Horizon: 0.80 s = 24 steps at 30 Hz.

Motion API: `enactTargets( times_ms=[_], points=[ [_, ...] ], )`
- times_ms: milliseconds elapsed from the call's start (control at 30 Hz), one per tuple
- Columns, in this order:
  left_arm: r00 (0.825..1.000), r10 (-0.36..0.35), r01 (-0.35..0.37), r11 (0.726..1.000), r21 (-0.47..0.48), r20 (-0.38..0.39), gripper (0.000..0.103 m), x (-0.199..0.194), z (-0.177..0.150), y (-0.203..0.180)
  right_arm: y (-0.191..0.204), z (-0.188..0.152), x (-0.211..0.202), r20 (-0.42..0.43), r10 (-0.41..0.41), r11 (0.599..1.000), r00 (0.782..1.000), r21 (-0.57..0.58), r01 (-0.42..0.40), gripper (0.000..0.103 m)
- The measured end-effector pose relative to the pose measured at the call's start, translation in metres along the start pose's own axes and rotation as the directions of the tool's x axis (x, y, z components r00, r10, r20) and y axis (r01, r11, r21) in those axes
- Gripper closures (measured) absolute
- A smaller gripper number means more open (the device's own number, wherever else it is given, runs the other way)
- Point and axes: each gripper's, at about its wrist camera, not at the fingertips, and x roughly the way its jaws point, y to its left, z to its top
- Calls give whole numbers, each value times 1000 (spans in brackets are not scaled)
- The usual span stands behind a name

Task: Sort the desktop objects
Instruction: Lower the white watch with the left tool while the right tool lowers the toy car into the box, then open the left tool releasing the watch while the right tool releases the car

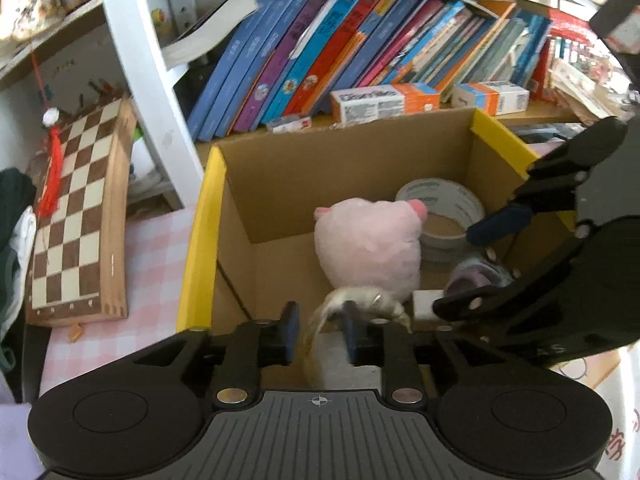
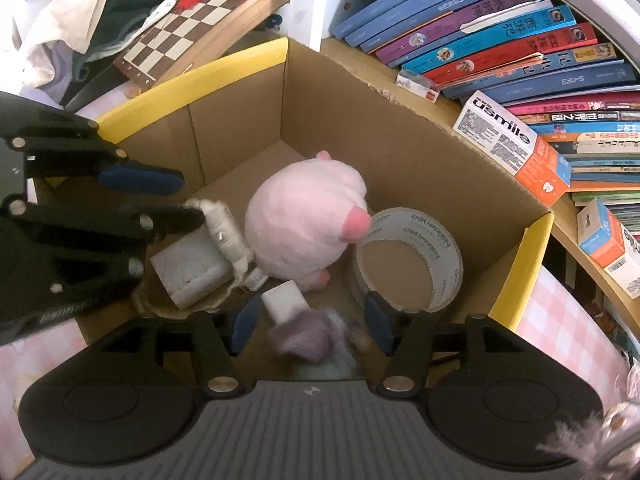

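While usmile box (image 2: 516,148) lies on shelf, delipizen tape roll (image 2: 408,264) in cardboard box (image 2: 400,128)

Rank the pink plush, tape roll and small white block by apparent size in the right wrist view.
1. Pink plush
2. Tape roll, not far behind
3. Small white block, clearly smallest, though nearest the camera

1 plush (image 2: 304,216), 1 tape roll (image 2: 408,256), 2 tongs (image 1: 318,330).

A wooden chessboard (image 1: 80,216) is leaning beside the white shelf post (image 1: 148,80), a red tassel (image 1: 52,172) is hanging over it, and colourful books (image 1: 320,48) are slanting along the shelf behind two orange-ended cartons (image 1: 384,102).
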Motion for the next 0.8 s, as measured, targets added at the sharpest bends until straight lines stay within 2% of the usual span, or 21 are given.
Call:
enactTargets(
  times_ms=[100, 233, 333, 400, 800],
  points=[
    [998, 43, -44, 999, 22, 39, 51, -9, 1, -3, 1, -1, -5, 13, -5, 1000, 1000, 4, 5, 47],
    [994, 64, -63, 998, -8, 85, 31, -24, 2, 3, 0, -3, -19, 46, -1, 999, 999, 32, -1, 42],
    [990, 77, -74, 997, -29, 122, 24, -37, 2, 7, 1, -4, -32, 78, -2, 999, 997, 52, -2, 41],
    [987, 81, -77, 996, -35, 141, 20, -45, 1, 8, 2, -5, -42, 102, -6, 998, 995, 68, -1, 40],
    [968, 75, -60, 996, -68, 240, 17, -104, -18, 13, 15, -30, -106, 240, -53, 983, 969, 184, 8, 36]
  ],
)
